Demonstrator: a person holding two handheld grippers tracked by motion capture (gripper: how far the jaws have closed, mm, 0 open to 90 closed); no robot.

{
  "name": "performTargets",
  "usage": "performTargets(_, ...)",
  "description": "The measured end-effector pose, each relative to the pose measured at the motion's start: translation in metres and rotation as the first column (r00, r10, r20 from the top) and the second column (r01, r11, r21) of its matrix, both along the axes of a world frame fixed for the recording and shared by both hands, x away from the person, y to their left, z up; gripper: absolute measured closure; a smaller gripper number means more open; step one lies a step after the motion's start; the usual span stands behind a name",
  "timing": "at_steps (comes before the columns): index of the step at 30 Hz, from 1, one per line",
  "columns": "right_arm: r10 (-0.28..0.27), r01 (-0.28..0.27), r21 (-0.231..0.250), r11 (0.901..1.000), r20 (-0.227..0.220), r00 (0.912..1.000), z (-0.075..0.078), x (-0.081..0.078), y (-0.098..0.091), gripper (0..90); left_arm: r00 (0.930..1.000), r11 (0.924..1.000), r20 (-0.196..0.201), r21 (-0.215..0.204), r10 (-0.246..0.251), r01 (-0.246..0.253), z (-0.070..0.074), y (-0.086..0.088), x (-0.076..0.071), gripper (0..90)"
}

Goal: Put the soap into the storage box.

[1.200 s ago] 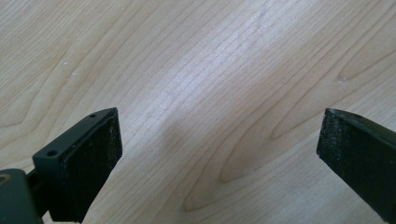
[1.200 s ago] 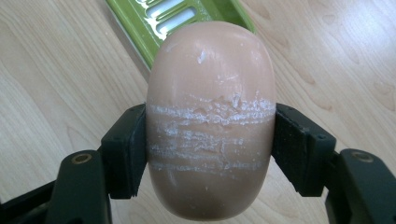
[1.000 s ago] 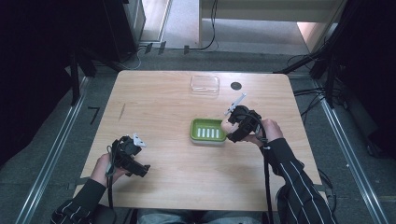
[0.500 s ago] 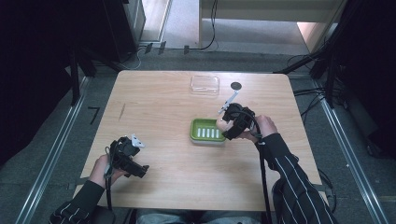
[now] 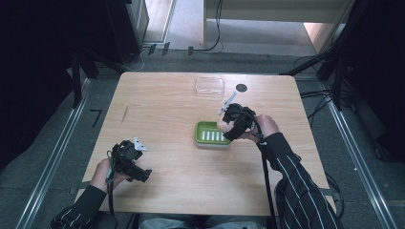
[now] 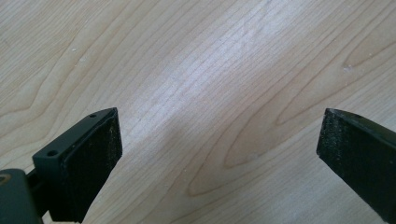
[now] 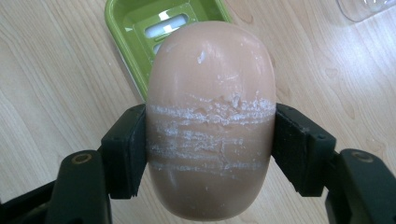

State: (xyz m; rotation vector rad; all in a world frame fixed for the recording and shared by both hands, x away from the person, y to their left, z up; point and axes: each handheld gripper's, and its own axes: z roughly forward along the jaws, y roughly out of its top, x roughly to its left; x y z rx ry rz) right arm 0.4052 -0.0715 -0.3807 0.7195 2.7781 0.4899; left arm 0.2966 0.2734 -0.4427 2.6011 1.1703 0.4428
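Note:
A peach-coloured oval soap bar [image 7: 210, 116], scratched white across its middle, sits clamped between the two black jaws of my right gripper [image 7: 210, 149]. In the high view the right gripper [image 5: 228, 125] hovers at the right end of a green soap dish [image 5: 210, 134] with a slotted floor; the soap [image 5: 222, 125] peeks out at its tip. The same green soap dish [image 7: 140, 28] lies just beyond the bar in the right gripper view. My left gripper [image 5: 136, 164] rests near the table's front left, jaws wide apart over bare wood [image 6: 210, 93].
A clear plastic lid or tray [image 5: 209, 86] lies at the back of the wooden table [image 5: 157, 109], beside a small dark round hole [image 5: 241, 88]. Cables trail from both grippers. Dark floor and metal rails surround the table.
The right gripper with the soap has shifted slightly left and nearer over the dish's right end. The left gripper has stayed put.

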Motion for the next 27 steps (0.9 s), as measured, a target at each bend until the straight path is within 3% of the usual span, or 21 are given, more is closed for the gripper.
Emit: performTargets(27,0.076,-0.076,-0.014,0.9970,0.006,0.9971,0.000,0.007,0.020,33.6,0.9999,0.9999,-0.002,0.001,0.012,-0.012,0.000,0.005,-0.003,0.5)
